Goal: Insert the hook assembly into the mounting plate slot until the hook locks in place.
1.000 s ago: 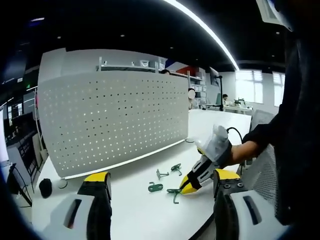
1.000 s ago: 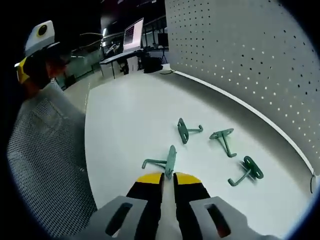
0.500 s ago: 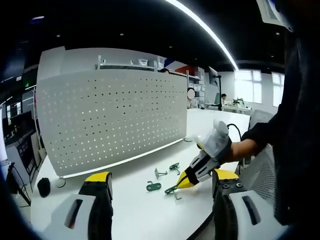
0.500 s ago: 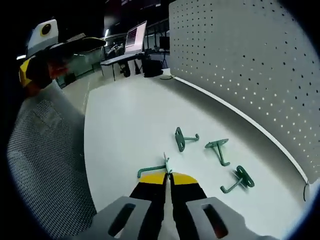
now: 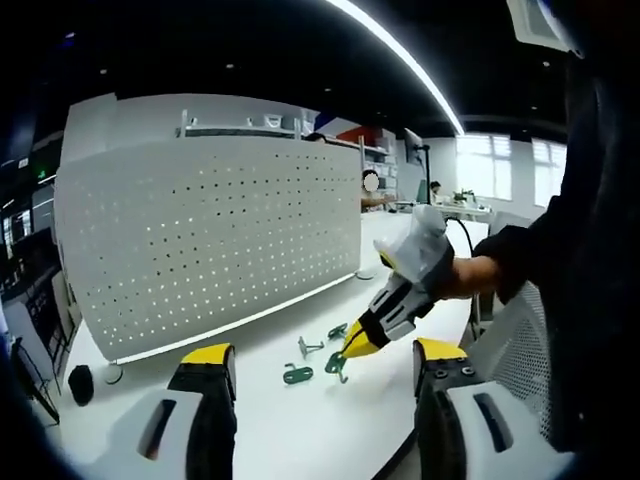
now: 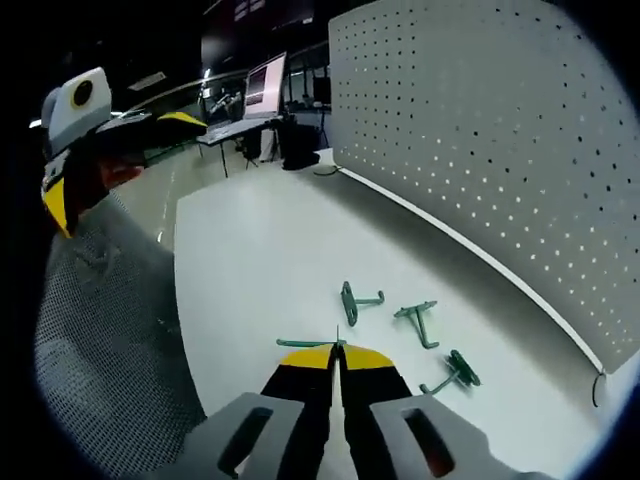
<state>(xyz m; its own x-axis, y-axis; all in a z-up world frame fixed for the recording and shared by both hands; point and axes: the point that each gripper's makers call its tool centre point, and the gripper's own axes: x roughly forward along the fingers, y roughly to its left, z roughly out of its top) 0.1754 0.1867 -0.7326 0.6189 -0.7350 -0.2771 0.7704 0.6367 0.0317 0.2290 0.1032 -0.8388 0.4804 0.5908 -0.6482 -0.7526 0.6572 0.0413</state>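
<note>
Hook number one, the green hook [image 6: 305, 344] I am after, is pinched between my right gripper [image 6: 337, 362] jaws, which are pressing together on its flat plate so that its prong is sticking out to the side past my yellow tips. In the left gripper view the same hook [image 5: 336, 366] is hanging clear of the white table [image 6: 250, 260], just above it. Three more hooks are lying on the table: a near hook [image 6: 352, 300], a middle hook [image 6: 417, 320] and a far hook [image 6: 452, 372], all loose and close to one another. The white pegboard [image 5: 210, 235], which I am taking for the mounting plate, is standing upright along the table's far edge, well apart from what I am carrying.

My left gripper [image 5: 318, 362] is hovering with its jaws spread wide and nothing between them.

I judge the risk to be in my grip: I am holding only a thin edge of the plate, so the hook may twist or slip out as I am swinging it toward the board. If it is rotating in my jaws, its tabs will be meeting the holes crooked and it will be jamming instead of locking. Pushing hard could also be tipping the freestanding board backward.
</note>
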